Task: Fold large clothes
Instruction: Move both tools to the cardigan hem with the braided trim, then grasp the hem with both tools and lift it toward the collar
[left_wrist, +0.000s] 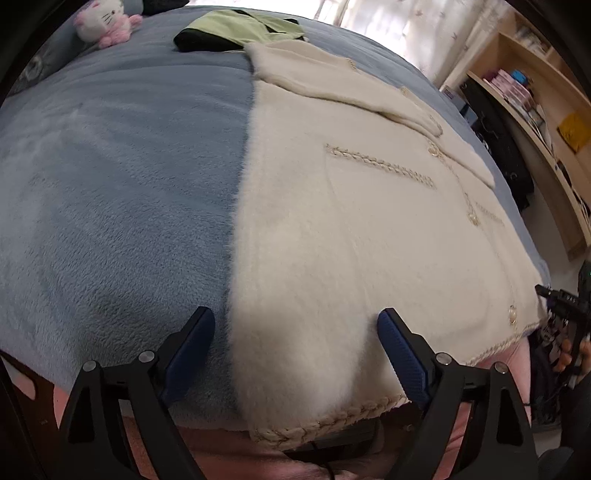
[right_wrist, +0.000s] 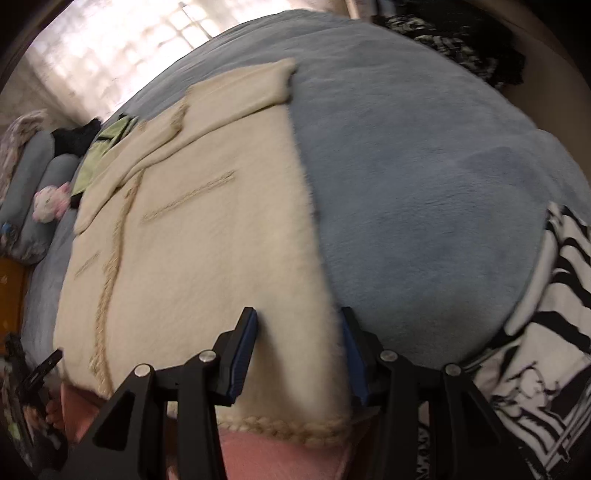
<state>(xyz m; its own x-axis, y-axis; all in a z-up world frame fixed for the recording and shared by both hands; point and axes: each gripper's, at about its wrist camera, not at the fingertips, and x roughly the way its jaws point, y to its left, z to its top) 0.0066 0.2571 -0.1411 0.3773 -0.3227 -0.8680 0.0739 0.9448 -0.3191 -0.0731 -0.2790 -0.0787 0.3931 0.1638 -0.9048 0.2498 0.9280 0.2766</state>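
Note:
A cream fuzzy cardigan (left_wrist: 351, 221) (right_wrist: 203, 258) lies flat, front up, on a blue fleece blanket (left_wrist: 110, 184) (right_wrist: 406, 184), with its sleeves folded across the chest. Its braided hem hangs at the bed's near edge. My left gripper (left_wrist: 295, 328) stands wide open over the hem's left corner, one finger over the blanket and one over the cardigan. My right gripper (right_wrist: 299, 321) is partly open and straddles the hem's right corner; the fabric between its fingers lies flat, unpinched. Each gripper shows at the edge of the other's view: the right gripper (left_wrist: 561, 299), the left gripper (right_wrist: 40, 369).
A green and black garment (left_wrist: 240, 26) (right_wrist: 99, 147) lies past the collar, and a pink and white plush toy (left_wrist: 103, 20) (right_wrist: 50, 203) sits near the pillows. Wooden shelves (left_wrist: 535, 92) stand beside the bed. A black-and-white patterned cloth (right_wrist: 554, 332) hangs at the right corner.

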